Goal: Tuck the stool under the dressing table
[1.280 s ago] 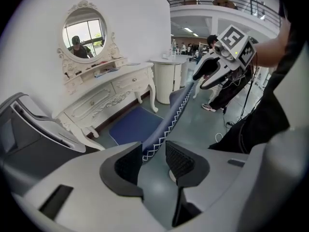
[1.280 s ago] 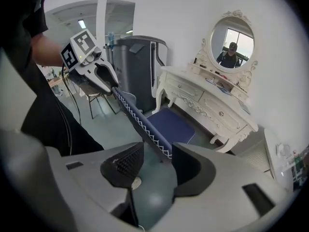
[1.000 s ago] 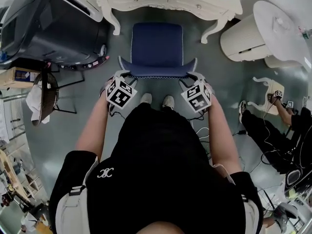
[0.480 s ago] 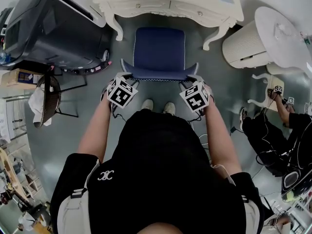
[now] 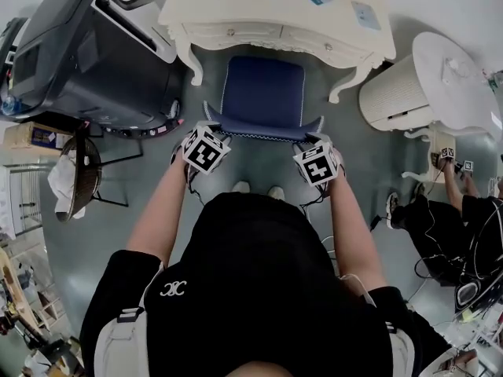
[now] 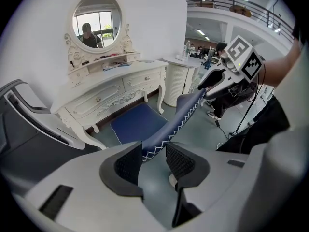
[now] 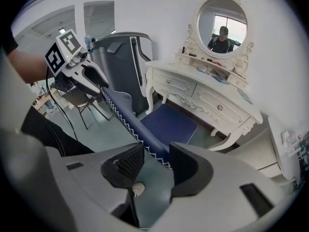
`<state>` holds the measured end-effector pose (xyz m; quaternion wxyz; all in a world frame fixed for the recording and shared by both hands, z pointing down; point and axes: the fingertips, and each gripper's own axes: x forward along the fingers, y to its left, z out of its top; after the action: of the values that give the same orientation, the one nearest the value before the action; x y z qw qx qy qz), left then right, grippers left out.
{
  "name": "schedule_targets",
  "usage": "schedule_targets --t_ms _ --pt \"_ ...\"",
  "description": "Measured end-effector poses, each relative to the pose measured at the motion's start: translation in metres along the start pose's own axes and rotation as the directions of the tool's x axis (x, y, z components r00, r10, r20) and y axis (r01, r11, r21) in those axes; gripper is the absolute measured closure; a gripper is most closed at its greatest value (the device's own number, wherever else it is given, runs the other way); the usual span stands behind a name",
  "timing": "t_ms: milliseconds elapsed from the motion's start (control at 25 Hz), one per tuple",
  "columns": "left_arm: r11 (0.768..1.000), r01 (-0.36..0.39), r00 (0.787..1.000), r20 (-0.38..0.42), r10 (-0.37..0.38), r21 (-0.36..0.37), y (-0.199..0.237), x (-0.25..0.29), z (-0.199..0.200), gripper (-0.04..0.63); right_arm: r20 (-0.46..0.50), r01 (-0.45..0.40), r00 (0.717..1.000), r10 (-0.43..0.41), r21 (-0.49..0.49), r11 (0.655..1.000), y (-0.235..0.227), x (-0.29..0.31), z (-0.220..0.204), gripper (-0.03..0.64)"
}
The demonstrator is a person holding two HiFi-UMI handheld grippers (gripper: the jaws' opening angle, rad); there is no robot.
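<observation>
The blue stool (image 5: 263, 89) with white trim stands on the grey floor, its far end under the front edge of the cream dressing table (image 5: 236, 10). Its low backrest (image 5: 263, 127) faces me. My left gripper (image 5: 207, 126) grips the backrest's left end, which fills the gap between the pads (image 6: 126, 164). My right gripper (image 5: 317, 140) has the backrest's right end (image 7: 145, 139) between its jaws, which are opening slightly while the pads still touch it. Each gripper view shows the other gripper at the far end of the backrest (image 6: 193, 100).
A black reclining chair (image 5: 86, 53) stands left of the table, a white ribbed cabinet (image 5: 393, 81) to its right. A folding chair with cloth (image 5: 75, 163) is at the left. A seated person (image 5: 440, 218) and cables are on the right floor.
The stool has slid away from me toward the dressing table, with both grippers moving along on its backrest. The seat's far end now lies under the table's edge.
</observation>
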<state>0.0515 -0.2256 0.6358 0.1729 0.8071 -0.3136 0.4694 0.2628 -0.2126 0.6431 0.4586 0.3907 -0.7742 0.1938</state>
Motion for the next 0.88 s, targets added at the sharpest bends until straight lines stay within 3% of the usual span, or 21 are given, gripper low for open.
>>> schedule_targets --t_ms 280,560,880 --pt "0.999 0.049 0.998 0.043 -0.049 0.008 0.036 0.02 0.033 0.437 0.014 0.058 0.998 -0.06 0.071 0.996 -0.032 0.022 0.025 0.445" --pt "0.999 0.039 0.997 0.066 -0.041 0.027 0.067 0.034 0.063 0.436 0.028 0.116 0.992 -0.121 0.136 0.984 -0.059 0.033 0.048 0.44" --pt "0.999 0.034 0.997 0.063 -0.034 0.013 0.078 0.051 0.091 0.436 0.025 0.129 0.991 -0.134 0.15 0.98 -0.096 0.043 0.06 0.436"
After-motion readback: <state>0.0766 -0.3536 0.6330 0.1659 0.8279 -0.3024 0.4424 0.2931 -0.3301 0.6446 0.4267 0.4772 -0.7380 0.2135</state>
